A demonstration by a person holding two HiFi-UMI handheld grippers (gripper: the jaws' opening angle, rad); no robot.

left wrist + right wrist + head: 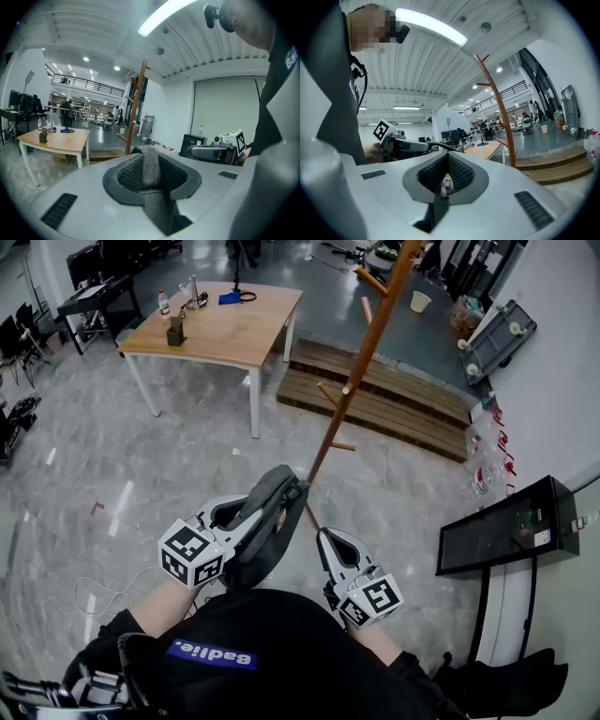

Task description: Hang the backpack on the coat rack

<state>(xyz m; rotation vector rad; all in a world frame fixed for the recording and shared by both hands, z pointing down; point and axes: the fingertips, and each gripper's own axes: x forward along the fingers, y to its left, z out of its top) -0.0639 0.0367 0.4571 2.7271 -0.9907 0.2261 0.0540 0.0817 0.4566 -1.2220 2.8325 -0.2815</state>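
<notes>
Not yet hung on the coat rack [362, 362].
Gripped backpack [272, 512] strap in left gripper [151, 168], small pale tag [446, 184] in right gripper [328, 542].

The coat rack [361, 362] stands mid-floor, with a stepped platform [394, 395] just behind it. The table [225, 329] lies far left, a bottle [164, 303] on it. A screen [506, 526] stands near the right wall. Near, the backpack [277, 498] hangs between the left gripper [246, 519], strap in its jaws, and the right gripper [325, 540], whose jaws pinch a small tag [446, 184].
</notes>
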